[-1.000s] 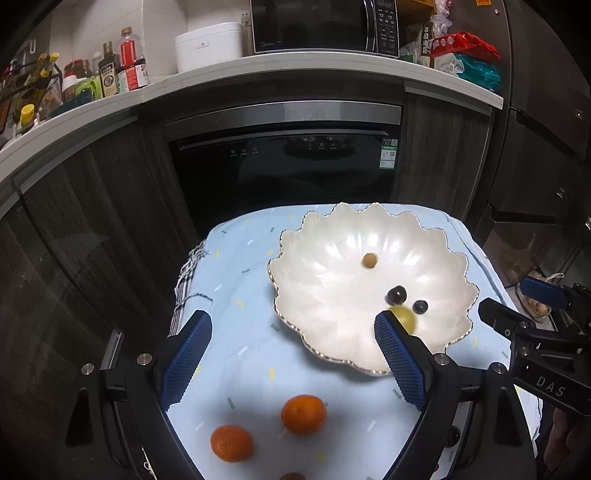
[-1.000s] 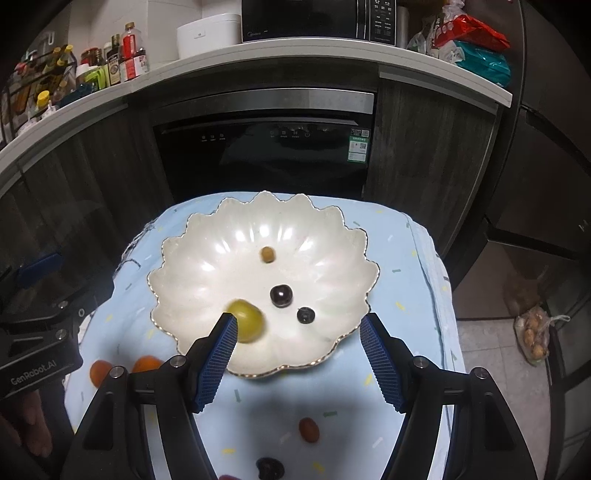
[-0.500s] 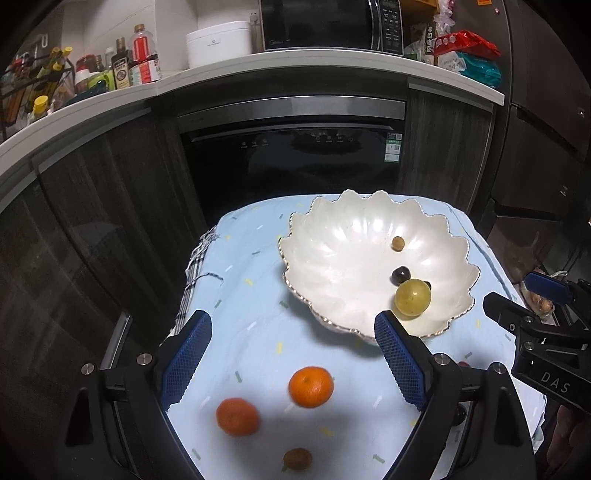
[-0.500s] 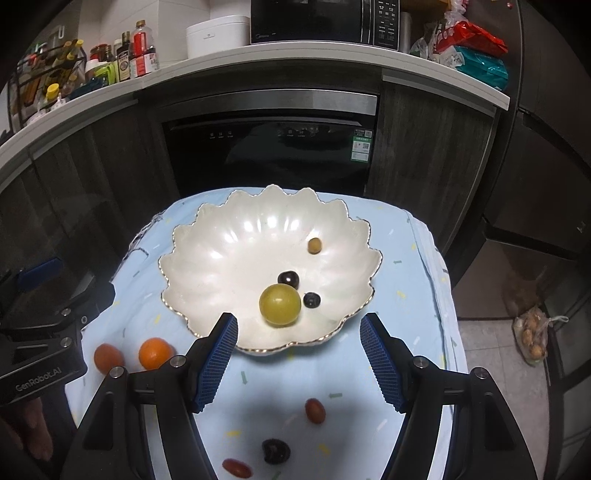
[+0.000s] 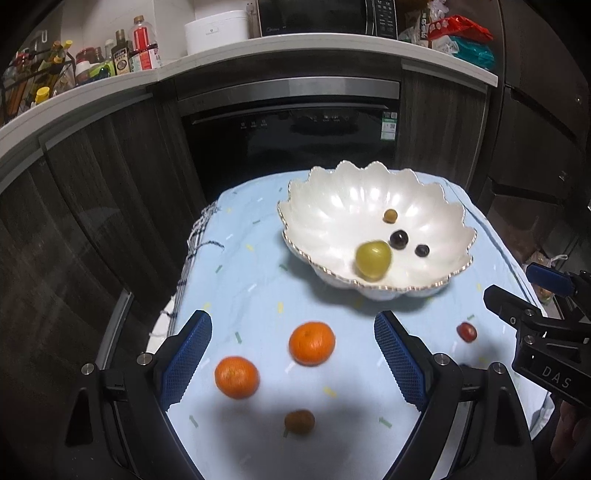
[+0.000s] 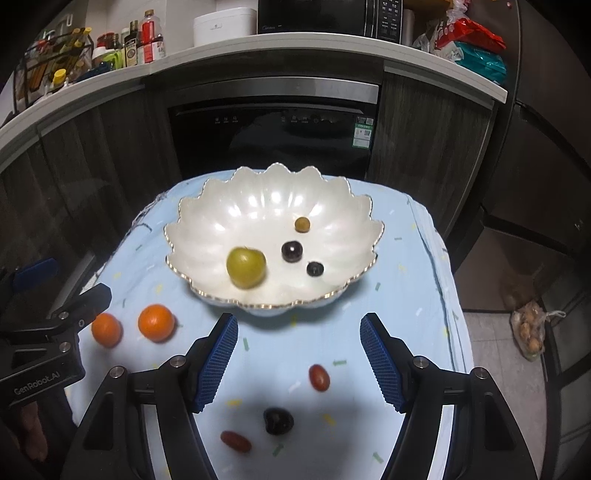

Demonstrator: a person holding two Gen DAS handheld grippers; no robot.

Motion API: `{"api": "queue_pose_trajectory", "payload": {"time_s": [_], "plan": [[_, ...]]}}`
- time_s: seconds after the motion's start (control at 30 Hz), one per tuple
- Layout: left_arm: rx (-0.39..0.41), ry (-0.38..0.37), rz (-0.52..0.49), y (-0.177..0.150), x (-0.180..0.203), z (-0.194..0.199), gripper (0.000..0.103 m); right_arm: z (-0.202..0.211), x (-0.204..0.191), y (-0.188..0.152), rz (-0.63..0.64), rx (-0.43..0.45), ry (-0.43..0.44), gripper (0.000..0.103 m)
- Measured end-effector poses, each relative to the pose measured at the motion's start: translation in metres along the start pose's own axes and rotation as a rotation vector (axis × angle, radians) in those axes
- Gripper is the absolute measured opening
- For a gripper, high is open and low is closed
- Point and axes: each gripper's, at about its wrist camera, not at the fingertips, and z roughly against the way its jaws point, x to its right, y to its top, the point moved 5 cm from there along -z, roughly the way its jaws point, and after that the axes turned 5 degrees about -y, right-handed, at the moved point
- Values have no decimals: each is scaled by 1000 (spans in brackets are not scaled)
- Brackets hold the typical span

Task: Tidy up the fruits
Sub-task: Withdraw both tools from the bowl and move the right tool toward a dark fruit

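A white scalloped bowl [image 5: 325,206] [image 6: 221,214] stands on a light blue cloth. In it lie a green fruit [image 5: 372,258] [image 6: 246,267], two dark berries [image 6: 291,251] and a small brown fruit [image 6: 302,224]. Two oranges [image 5: 312,342] [image 5: 236,376] and a small brown fruit [image 5: 299,421] lie between the blue pads of my left gripper [image 5: 293,365], which is open and holds nothing. My right gripper [image 6: 299,363] is open too, above two red fruits [image 6: 319,377] [image 6: 235,441] and a dark one [image 6: 277,421].
The cloth covers a small table [image 6: 424,295] that ends close on both sides. Behind it are a dark oven [image 6: 273,136] and cabinets under a counter with bottles [image 5: 125,55] and a microwave [image 6: 325,16]. A bag [image 6: 532,332] lies on the floor at right.
Both grippers have drawn back from the bowl and sunk a little, so more loose fruit shows near them. The green fruit has rolled about inside the bowl.
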Motion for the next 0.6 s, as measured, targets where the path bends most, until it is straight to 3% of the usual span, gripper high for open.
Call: {"api": "queue_pose_trajectory", "payload": {"time_s": [0.6], "plan": [[-50, -22, -15, -50, -3, -2, 90, 3, -22, -43, 43, -59, 17, 70]]}}
